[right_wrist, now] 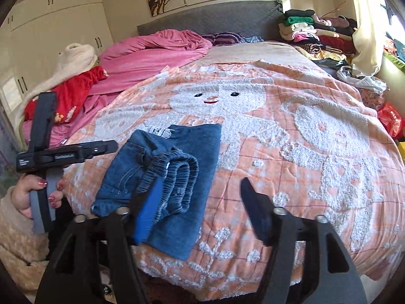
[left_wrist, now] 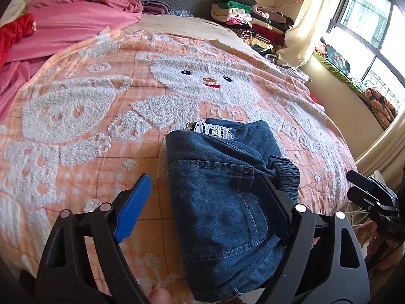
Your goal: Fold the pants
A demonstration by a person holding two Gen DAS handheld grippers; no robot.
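Basically done: jeans (right_wrist: 162, 177) folded into a compact bundle near the front edge of the bed (right_wrist: 316, 152). Left gripper (left_wrist: 207, 207) and right gripper (right_wrist: 200, 207) both spread wide, holding nothing. Best to lift straight off, without snagging the elastic waistband (right_wrist: 174, 174) on top.

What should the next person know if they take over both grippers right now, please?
Left gripper: open, holding nothing, above the jeans.
Right gripper: open, holding nothing, beside the jeans.
Jeans: folded into a compact bundle on the orange blanket, elastic waistband on top, lace trim showing at the far end.
Done: the folding looks finished.
Left: perhaps tidy the bundle or move it to the clothes pile.
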